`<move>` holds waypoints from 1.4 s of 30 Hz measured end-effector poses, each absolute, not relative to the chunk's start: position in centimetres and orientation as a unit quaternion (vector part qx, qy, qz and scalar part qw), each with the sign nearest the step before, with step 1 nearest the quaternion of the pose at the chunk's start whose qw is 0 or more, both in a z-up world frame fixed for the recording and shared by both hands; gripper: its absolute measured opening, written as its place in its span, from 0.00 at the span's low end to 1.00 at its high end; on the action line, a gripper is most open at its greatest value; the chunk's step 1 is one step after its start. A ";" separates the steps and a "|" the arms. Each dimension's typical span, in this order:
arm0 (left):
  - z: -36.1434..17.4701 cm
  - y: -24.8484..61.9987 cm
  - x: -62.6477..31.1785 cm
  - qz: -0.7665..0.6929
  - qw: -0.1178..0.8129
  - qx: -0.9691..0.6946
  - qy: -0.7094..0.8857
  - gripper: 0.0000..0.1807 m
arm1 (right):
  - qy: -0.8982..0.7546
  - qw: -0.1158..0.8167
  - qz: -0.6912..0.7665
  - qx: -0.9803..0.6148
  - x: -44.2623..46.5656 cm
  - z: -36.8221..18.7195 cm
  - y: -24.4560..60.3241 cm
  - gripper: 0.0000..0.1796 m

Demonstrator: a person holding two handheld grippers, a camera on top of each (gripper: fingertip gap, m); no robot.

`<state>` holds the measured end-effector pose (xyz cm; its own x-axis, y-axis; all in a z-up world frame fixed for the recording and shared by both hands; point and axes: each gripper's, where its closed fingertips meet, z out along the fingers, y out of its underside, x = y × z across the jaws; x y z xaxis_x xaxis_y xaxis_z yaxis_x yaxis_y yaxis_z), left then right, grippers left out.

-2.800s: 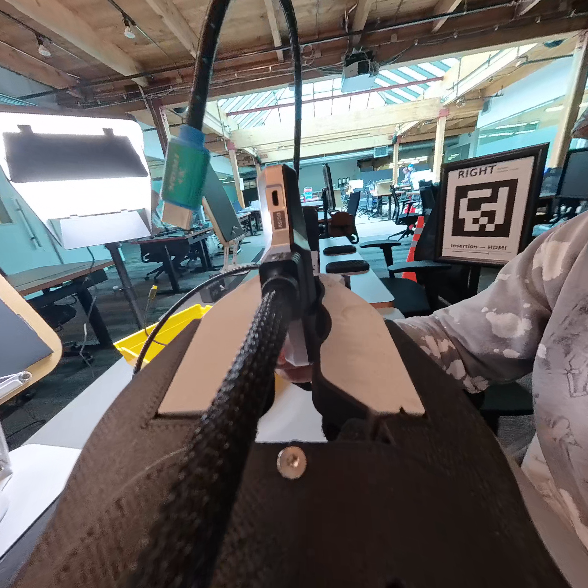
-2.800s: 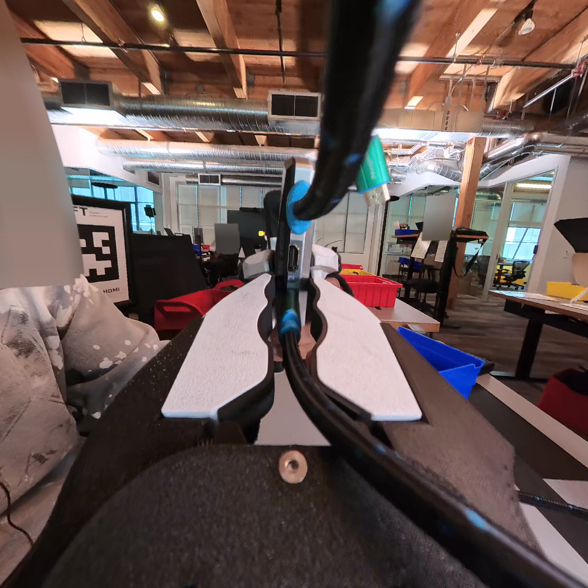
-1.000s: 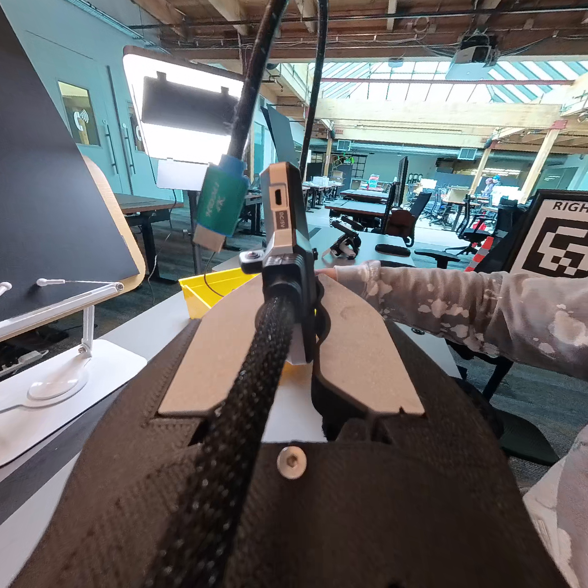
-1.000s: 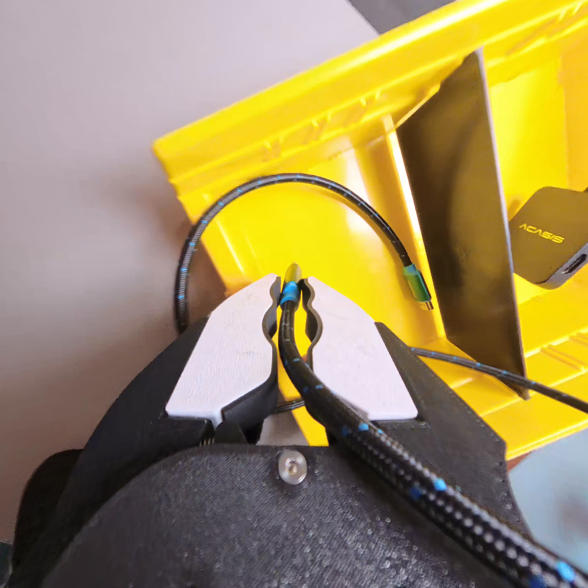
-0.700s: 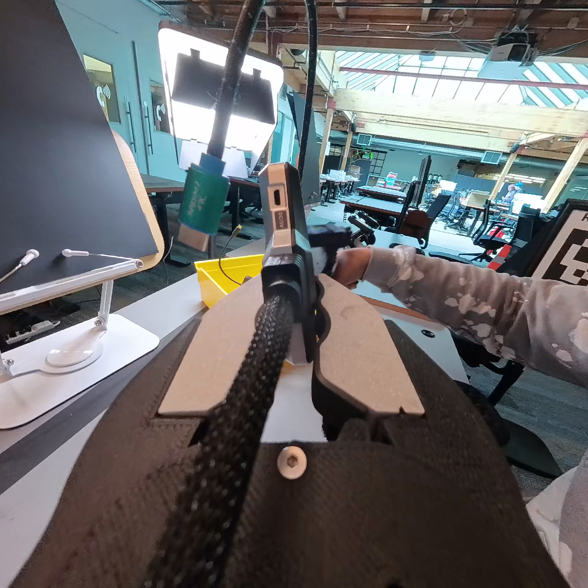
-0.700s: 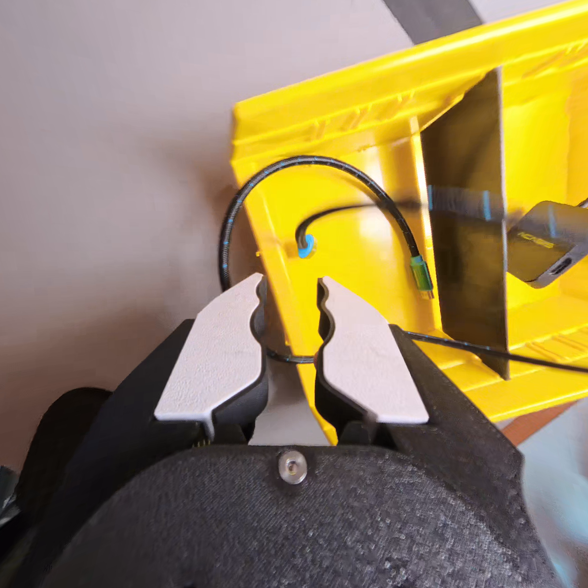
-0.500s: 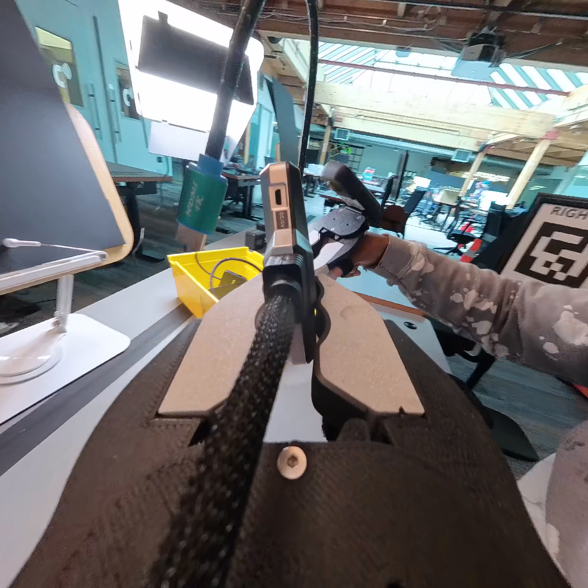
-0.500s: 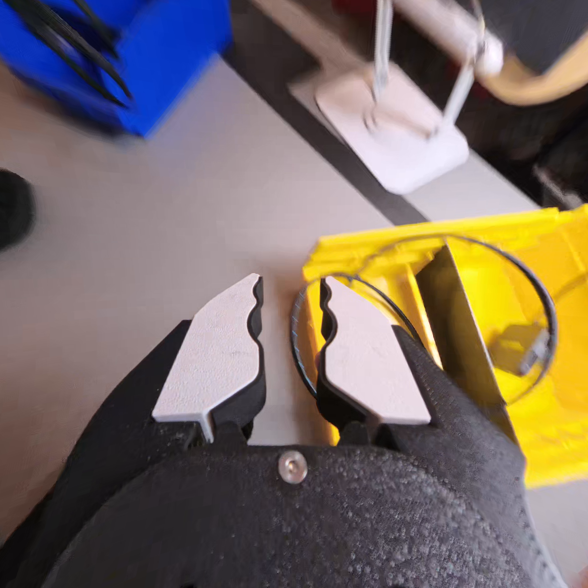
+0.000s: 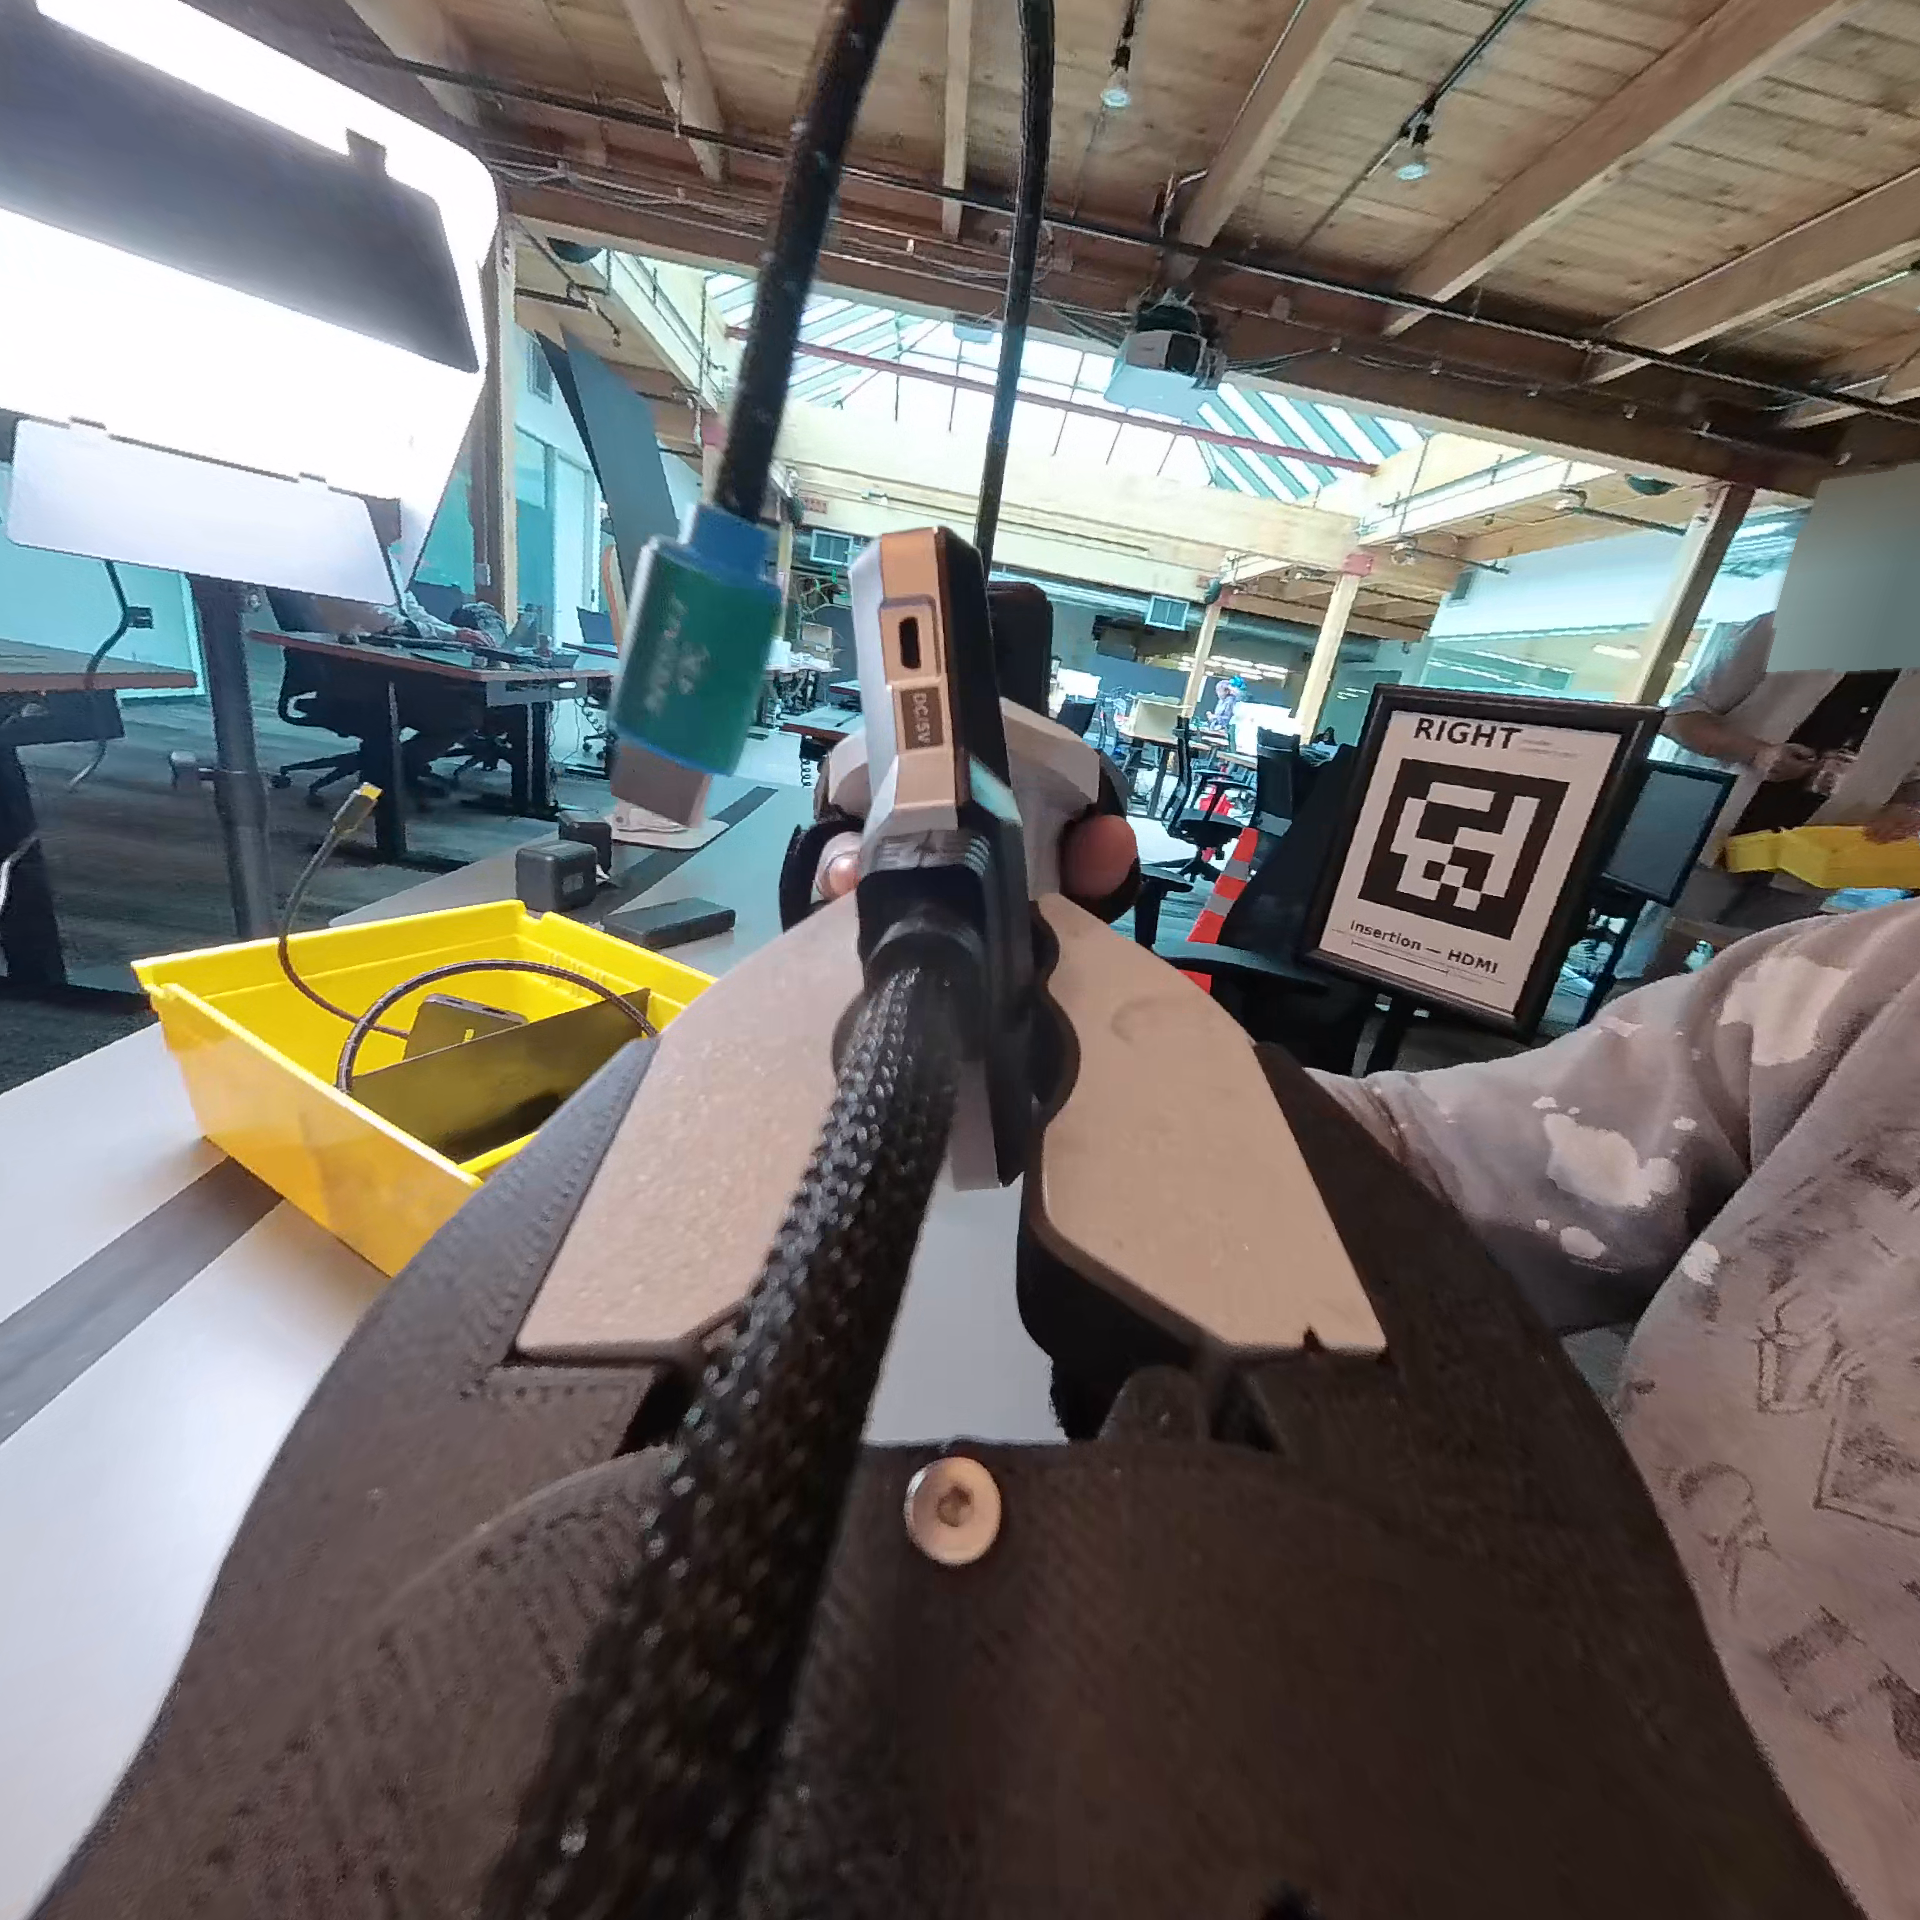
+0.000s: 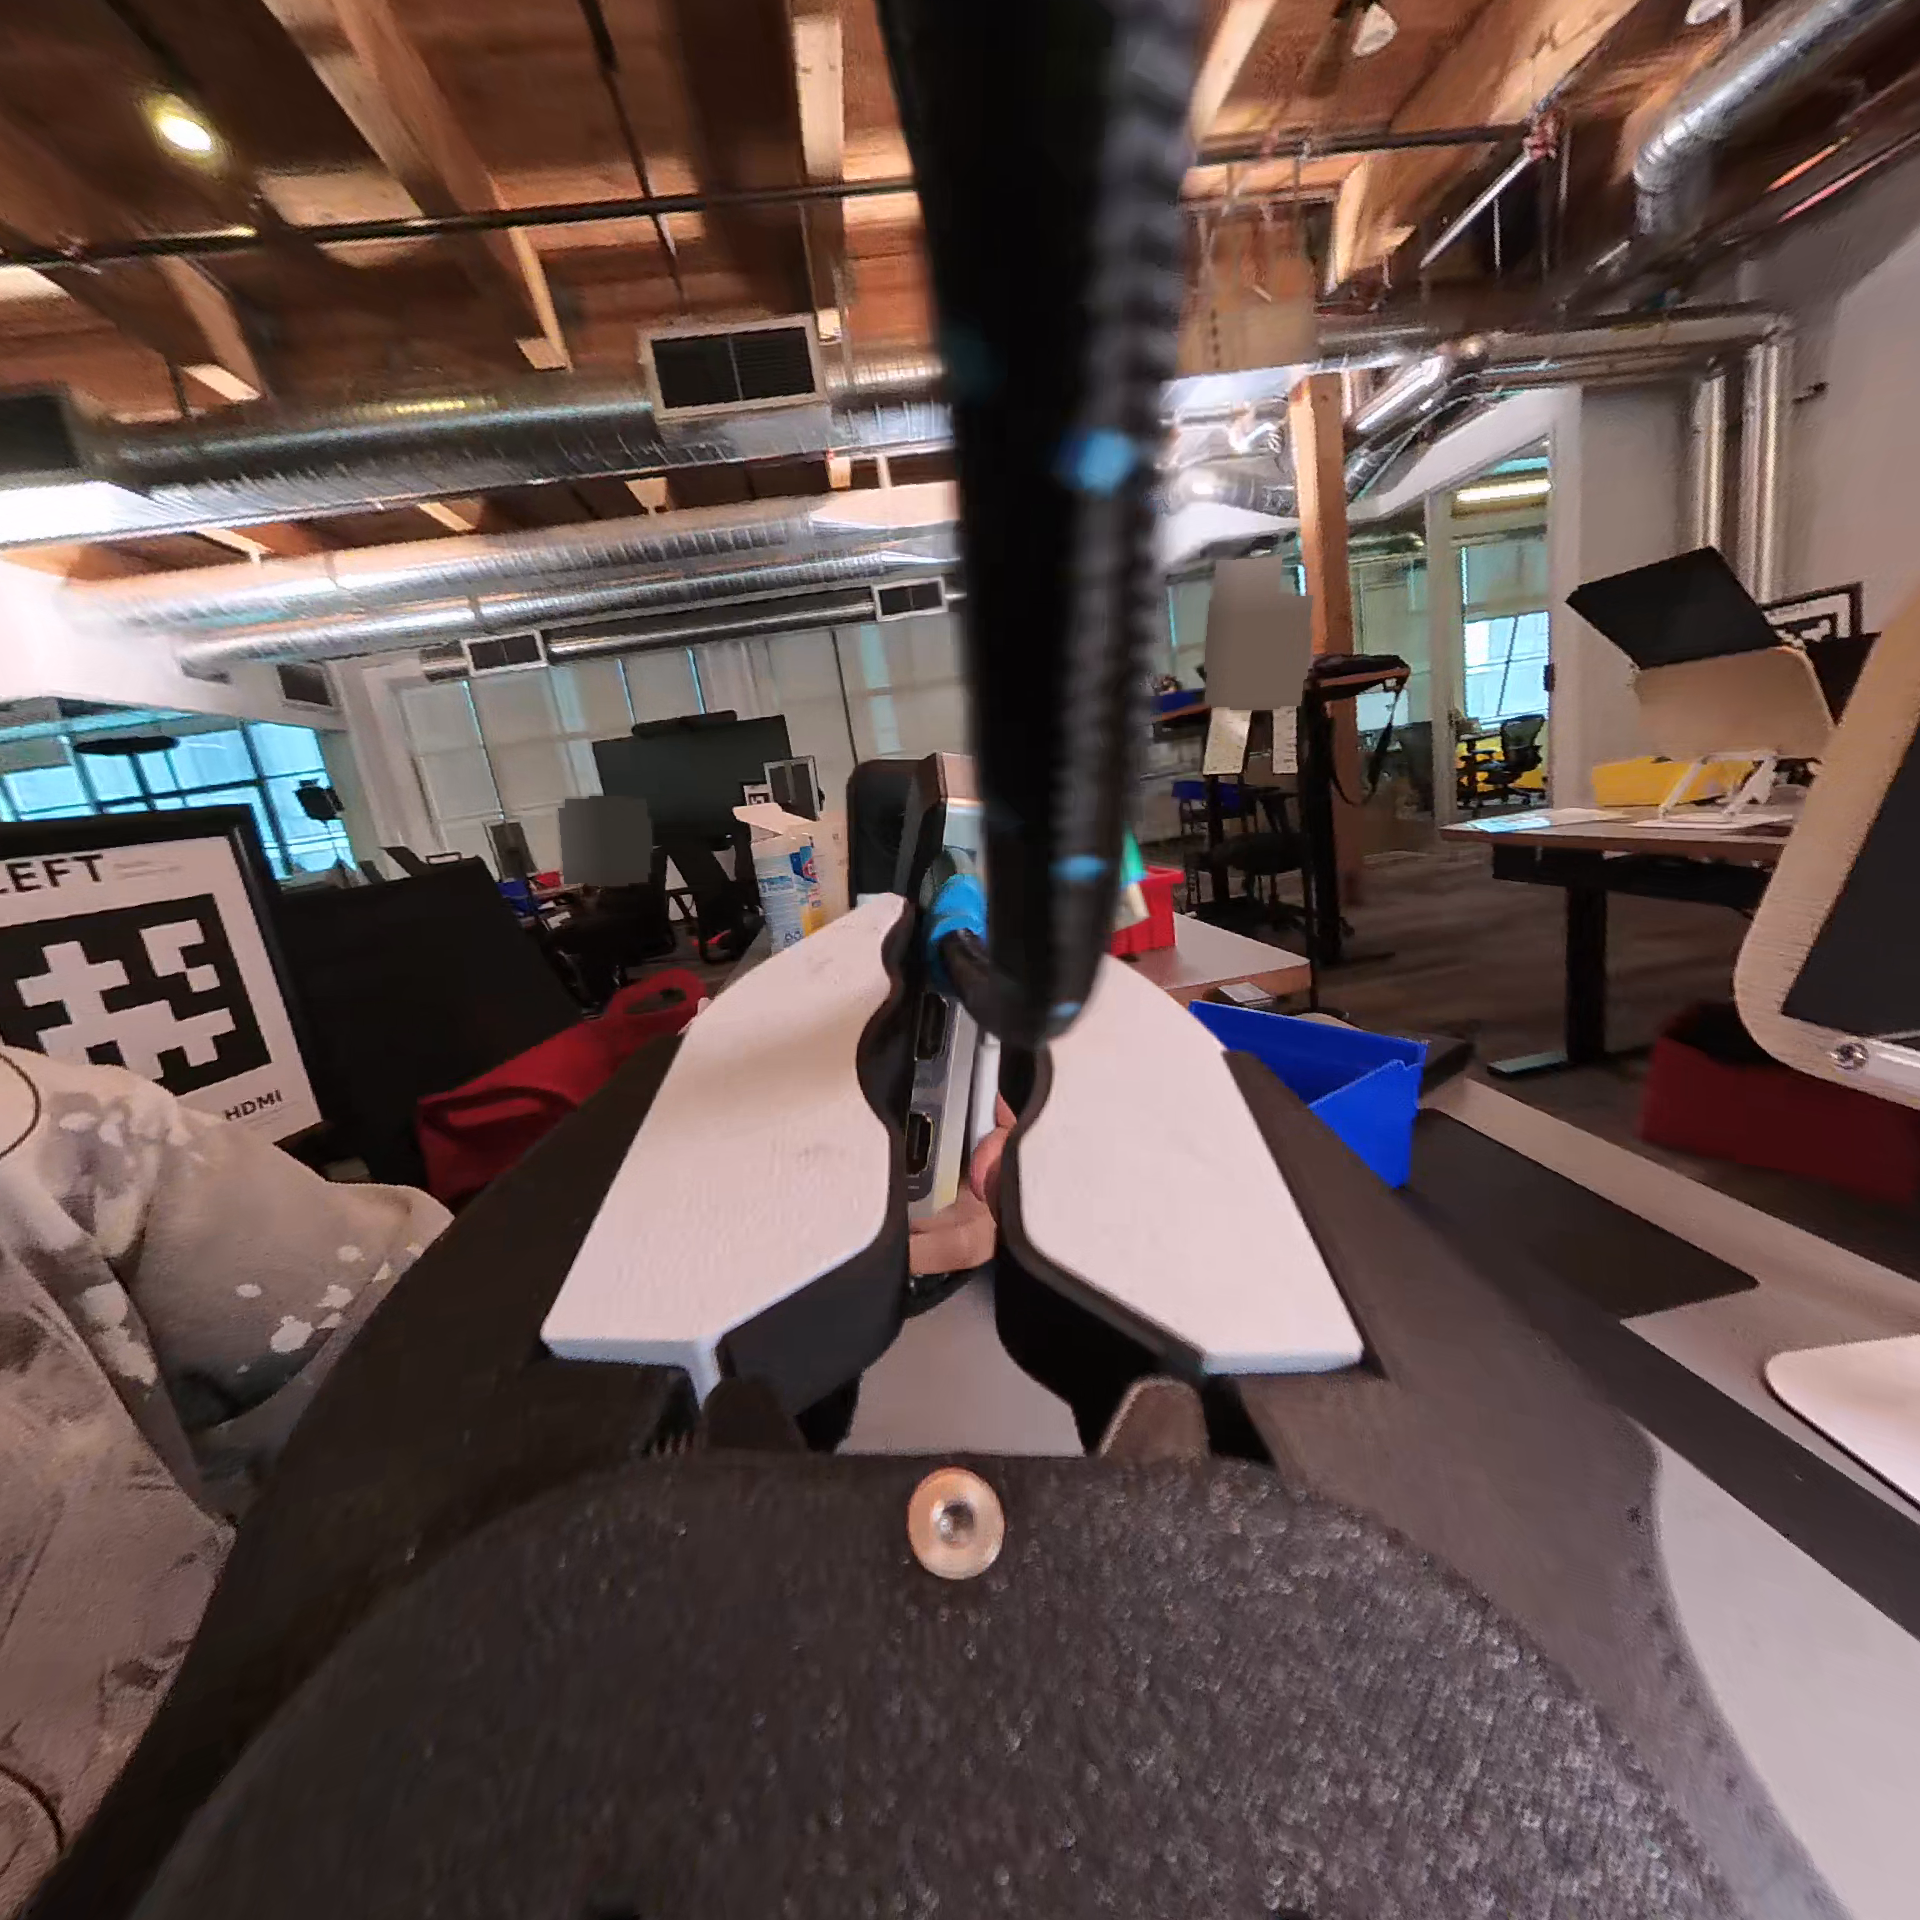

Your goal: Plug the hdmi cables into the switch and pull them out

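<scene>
The left claw [image 9: 951, 997] is clenched on the switch [image 9: 925, 727], held above the counter [image 9: 104, 1351]. One braided cable [image 9: 831, 1247] sits plugged in; a green plug [image 9: 691, 675] dangles free at 11 o'clock. The right claw [image 10: 951, 1049] straddles the switch's ports, released, so 1 cable likely remains to pull.

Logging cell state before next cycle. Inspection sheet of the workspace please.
Surface: grey table with a dark stripe.
Job's things: switch held upright in the left gripper; green HDMI plug dangles unplugged beside it.
Clutter: yellow bin holding another adapter and cable; blue bin.
Grippers: left shut on the switch; right gripper open around the switch's far end.
Cables: braided cable plugged into the switch.
Surroundings: open office, framed marker sign.
</scene>
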<state>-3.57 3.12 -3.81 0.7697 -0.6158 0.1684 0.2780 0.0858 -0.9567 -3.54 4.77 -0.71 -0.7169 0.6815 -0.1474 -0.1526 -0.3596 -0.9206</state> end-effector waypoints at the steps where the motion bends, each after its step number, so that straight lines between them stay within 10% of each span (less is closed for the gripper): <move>1: -3.8 3.0 -3.5 -0.313 0.720 -0.603 0.143 0.13 | -0.498 0.264 0.785 -0.258 -3.4 -0.7 4.7 0.06; 42: -1.3 2.2 -3.5 -0.230 0.775 -0.568 0.158 0.15 | -0.536 0.249 0.782 -0.196 -2.5 -2.4 3.5 0.06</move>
<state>-3.49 2.20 -1.28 0.8441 -0.5359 0.0172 0.1779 0.2497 -0.9518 -2.52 3.54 -2.39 -0.7992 0.5996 -0.0405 -0.1781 -0.3007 -0.9369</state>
